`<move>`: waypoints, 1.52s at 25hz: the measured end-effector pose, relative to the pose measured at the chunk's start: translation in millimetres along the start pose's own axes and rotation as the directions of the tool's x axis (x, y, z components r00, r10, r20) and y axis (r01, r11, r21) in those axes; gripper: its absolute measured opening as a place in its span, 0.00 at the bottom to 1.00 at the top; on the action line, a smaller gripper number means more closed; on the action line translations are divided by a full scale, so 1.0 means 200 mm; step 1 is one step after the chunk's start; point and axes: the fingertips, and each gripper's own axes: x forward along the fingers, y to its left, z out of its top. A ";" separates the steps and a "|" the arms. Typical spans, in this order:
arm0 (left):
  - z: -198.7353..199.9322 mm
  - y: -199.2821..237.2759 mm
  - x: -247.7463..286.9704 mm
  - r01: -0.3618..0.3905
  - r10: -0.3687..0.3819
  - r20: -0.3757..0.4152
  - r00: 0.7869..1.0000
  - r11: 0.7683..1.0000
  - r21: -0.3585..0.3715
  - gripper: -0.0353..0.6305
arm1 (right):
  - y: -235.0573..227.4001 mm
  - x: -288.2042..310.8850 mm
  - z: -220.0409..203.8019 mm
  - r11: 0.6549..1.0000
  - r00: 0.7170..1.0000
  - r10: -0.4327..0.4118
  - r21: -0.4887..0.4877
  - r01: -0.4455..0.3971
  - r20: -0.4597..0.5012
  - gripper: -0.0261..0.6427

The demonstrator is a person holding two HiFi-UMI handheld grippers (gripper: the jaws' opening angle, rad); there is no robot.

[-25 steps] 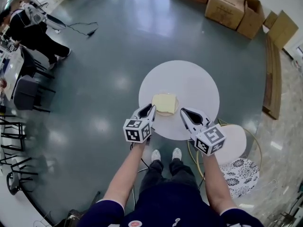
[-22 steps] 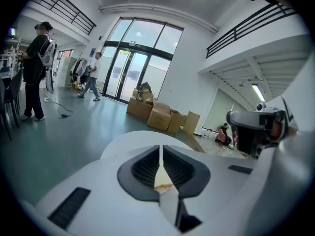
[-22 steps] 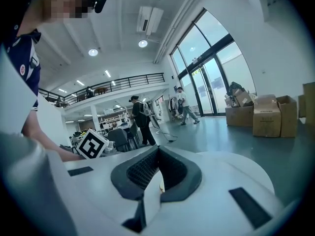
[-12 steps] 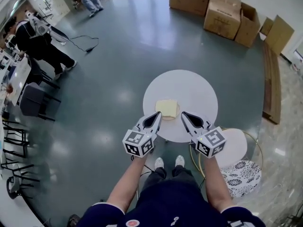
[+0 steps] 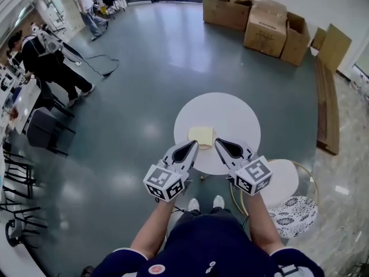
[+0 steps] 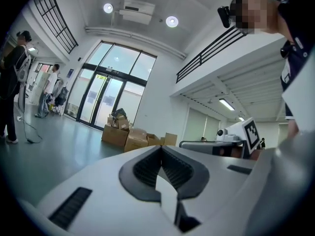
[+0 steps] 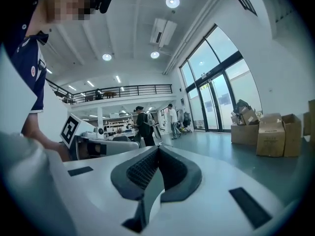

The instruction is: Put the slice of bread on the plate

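A pale yellow slice of bread (image 5: pixel 201 136) lies near the front of the round white table (image 5: pixel 230 111). I cannot make out a plate under it. My left gripper (image 5: pixel 193 145) hangs just left of the bread's near edge, shut with nothing in it. My right gripper (image 5: pixel 218 144) hangs just right of the bread, also shut and empty. Both are held level, well above the table. In the left gripper view the left gripper (image 6: pixel 160 149) shows its dark pads meeting, and the right gripper (image 7: pixel 157 149) shows the same in its own view. Neither gripper view shows the bread.
Cardboard boxes (image 5: pixel 265 19) are stacked at the back right, with a wooden bench (image 5: pixel 326 105) beside them. A white stool (image 5: pixel 283 179) and a patterned cushion (image 5: pixel 291 212) stand right of the table. People (image 5: pixel 49 56) and dark chairs (image 5: pixel 40 128) are at the far left.
Both grippers have risen and drawn back from the bread toward my body. The left one, close beside the bread a second ago, is higher. The table looks smaller and farther below.
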 end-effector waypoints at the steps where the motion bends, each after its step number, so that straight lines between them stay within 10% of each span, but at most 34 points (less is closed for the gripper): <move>1: 0.02 -0.03 0.00 0.006 -0.006 0.008 1.000 1.000 0.008 0.06 | 0.01 -0.01 0.01 1.000 1.000 0.003 -0.009 -0.003 0.000 0.05; 38: 0.13 -0.23 -0.04 0.088 -0.089 0.039 0.995 0.996 0.032 0.06 | 0.11 -0.11 0.19 0.999 0.997 0.002 -0.038 0.001 0.082 0.05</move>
